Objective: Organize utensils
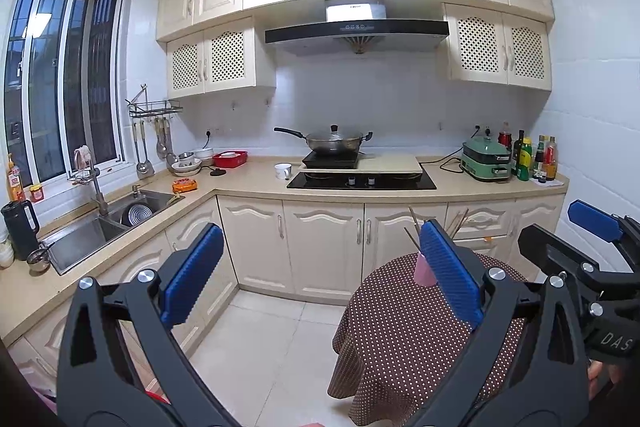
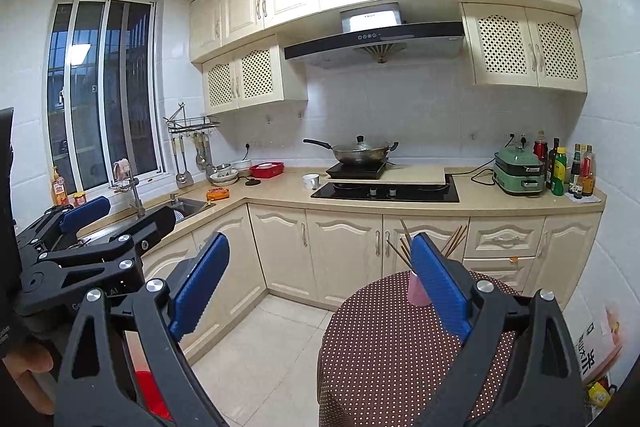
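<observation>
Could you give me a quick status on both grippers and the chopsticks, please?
Left gripper open, right gripper open, both empty. Thin wooden chopsticks upright in pink plastic cup on round brown polka-dot table. Nothing blocking the cup.

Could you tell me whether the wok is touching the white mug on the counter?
Apart: in the left wrist view, bare counter separates the wok from the mug.

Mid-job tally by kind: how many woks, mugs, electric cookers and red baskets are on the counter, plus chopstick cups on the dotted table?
Lidded steel wok: 1
White ceramic mug: 1
Green electric multi-cooker: 1
Red plastic basket: 1
Pink plastic cup: 1
Total: 5
</observation>
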